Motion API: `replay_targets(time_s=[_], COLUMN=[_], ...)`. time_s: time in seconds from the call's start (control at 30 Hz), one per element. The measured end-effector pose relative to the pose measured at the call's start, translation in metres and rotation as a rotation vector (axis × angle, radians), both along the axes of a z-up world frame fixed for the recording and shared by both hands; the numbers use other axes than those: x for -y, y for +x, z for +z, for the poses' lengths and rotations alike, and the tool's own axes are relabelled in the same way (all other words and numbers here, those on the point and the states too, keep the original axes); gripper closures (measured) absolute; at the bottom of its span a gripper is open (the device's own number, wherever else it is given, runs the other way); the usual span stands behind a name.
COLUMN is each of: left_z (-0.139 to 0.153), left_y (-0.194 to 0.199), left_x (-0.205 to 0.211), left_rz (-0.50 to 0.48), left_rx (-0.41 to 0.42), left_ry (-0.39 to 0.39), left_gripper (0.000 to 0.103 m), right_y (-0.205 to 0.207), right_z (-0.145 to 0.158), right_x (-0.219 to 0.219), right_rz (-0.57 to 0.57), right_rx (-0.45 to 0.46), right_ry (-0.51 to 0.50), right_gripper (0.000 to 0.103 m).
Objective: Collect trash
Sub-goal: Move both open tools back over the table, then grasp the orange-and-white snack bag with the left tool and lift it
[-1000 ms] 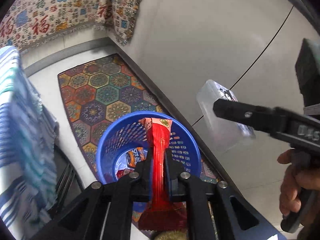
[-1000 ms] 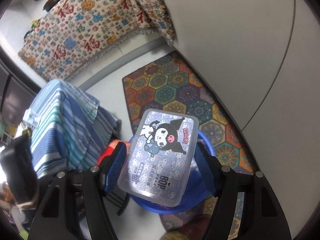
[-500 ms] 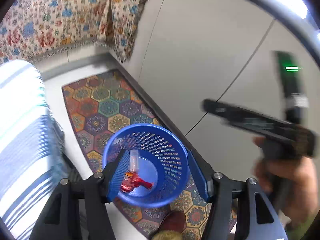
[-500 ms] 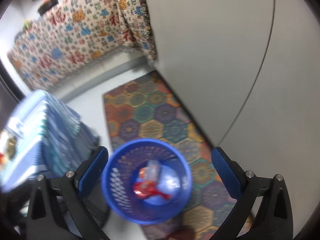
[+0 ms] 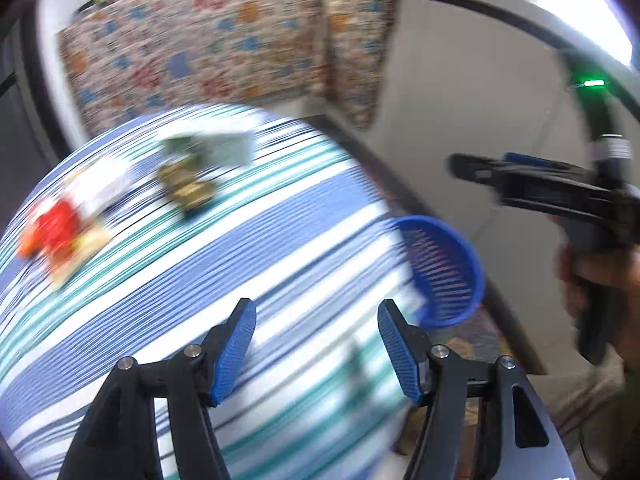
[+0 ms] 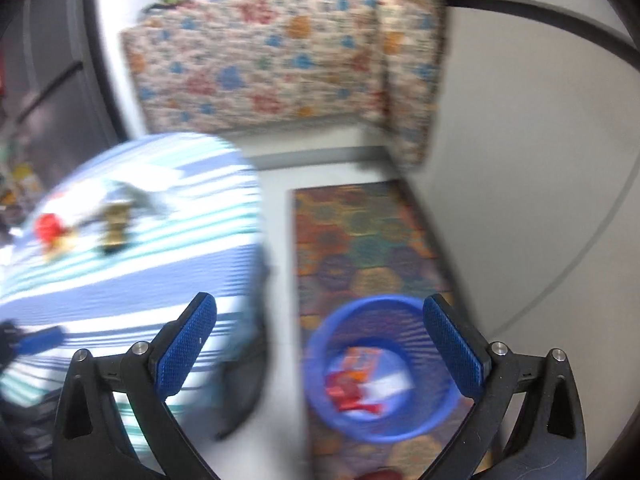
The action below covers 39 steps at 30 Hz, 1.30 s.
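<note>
Drop done, next pickup in hand: left gripper (image 5: 316, 344) and right gripper (image 6: 320, 344) both spread, empty; dropped wrappers lie in the round blue mesh plastic basket (image 6: 400, 428); blurred red and olive-gold litter (image 5: 56, 228) waits near the striped tablecloth's (image 5: 280, 240) far edge; reach there.

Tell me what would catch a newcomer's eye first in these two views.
The blue basket on the patterned rug, low in the right wrist view, stands out most, with red wrappers lying in it. To its left spreads the blue-striped tablecloth, where a blurred red item and a brownish one lie. Both the left tool and the right tool are open and empty.
</note>
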<state>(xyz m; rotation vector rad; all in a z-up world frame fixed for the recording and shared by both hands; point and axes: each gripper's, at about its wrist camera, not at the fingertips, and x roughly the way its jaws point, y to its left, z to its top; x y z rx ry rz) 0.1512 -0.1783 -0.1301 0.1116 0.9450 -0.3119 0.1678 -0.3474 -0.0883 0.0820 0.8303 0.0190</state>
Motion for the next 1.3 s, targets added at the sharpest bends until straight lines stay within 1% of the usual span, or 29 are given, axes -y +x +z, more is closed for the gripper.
replay_targets(time_s=[0.03, 0.1, 0.2, 0.27, 0.37, 0.4, 0.43, 0.47, 0.5, 0.6, 0.7, 0.77, 0.9, 0.93, 1.17, 1.27, 1.3], left_z=[-0.003, -0.008, -0.014, -0.018, -0.024, -0.027, -0.03, -0.03, -0.029, -0.03, -0.031, -0.031, -0.033, -0.034, -0.031, -0.028, -0.024], left_y=[0.001, 0.0, 0.002, 0.005, 0.007, 0.01, 0.012, 0.013, 0.015, 0.018, 0.021, 0.025, 0.038, 0.04, 0.048, 0.052, 0.054], left_x=[-0.013, -0.039, -0.071, -0.09, -0.115, -0.123, -0.13, -0.136, -0.141, -0.152, -0.158, -0.16, -0.167, -0.17, -0.203, -0.227, -0.237], left_rz=[0.027, 0.081, 0.135, 0.161, 0.188, 0.198, 0.207, 0.206, 0.213, 0.225, 0.215, 0.206, 0.182, 0.179, 0.183, 0.214, 0.229], left_rx=[-0.001, -0.001, -0.004, -0.002, -0.007, -0.011, -0.017, -0.008, -0.001, 0.007, 0.015, 0.014, -0.004, -0.007, -0.01, -0.037, -0.037], left_ry=[0.008, 0.028, 0.048, 0.064, 0.074, 0.074, 0.072, 0.051, 0.052, 0.054, 0.057, 0.056, 0.067, 0.068, 0.067, 0.063, 0.042], left_gripper=[0.039, 0.039, 0.038, 0.039, 0.039, 0.038, 0.036, 0.036, 0.036, 0.03, 0.021, 0.02, 0.004, 0.003, 0.002, 0.003, 0.005], right_y=[-0.002, -0.004, -0.002, 0.004, 0.015, 0.019, 0.023, 0.027, 0.027, 0.033, 0.044, 0.048, 0.058, 0.06, 0.072, 0.075, 0.076], right_z=[0.0, -0.002, -0.016, -0.03, -0.046, -0.049, -0.052, -0.055, -0.057, -0.062, -0.068, -0.067, -0.068, -0.067, -0.069, -0.069, -0.069], right_x=[-0.017, -0.05, -0.098, -0.12, -0.138, -0.143, -0.147, -0.151, -0.154, -0.166, -0.177, -0.185, -0.2, -0.201, -0.207, -0.207, -0.207], right_rz=[0.037, 0.104, 0.182, 0.211, 0.202, 0.201, 0.2, 0.2, 0.202, 0.209, 0.198, 0.21, 0.231, 0.234, 0.231, 0.232, 0.232], right_rx=[-0.002, -0.006, -0.033, -0.068, -0.112, -0.124, -0.134, -0.144, -0.148, -0.158, -0.178, -0.18, -0.169, -0.168, -0.135, -0.135, -0.135], right_ry=[0.028, 0.044, 0.0, -0.029, -0.042, -0.037, -0.033, -0.033, -0.037, -0.051, -0.063, -0.065, -0.079, -0.077, -0.075, -0.075, -0.075], right_gripper=[0.0, 0.0, 0.0, 0.0, 0.0, 0.0, 0.0, 0.0, 0.0, 0.0, 0.0, 0.0, 0.0, 0.0, 0.0, 0.0, 0.0])
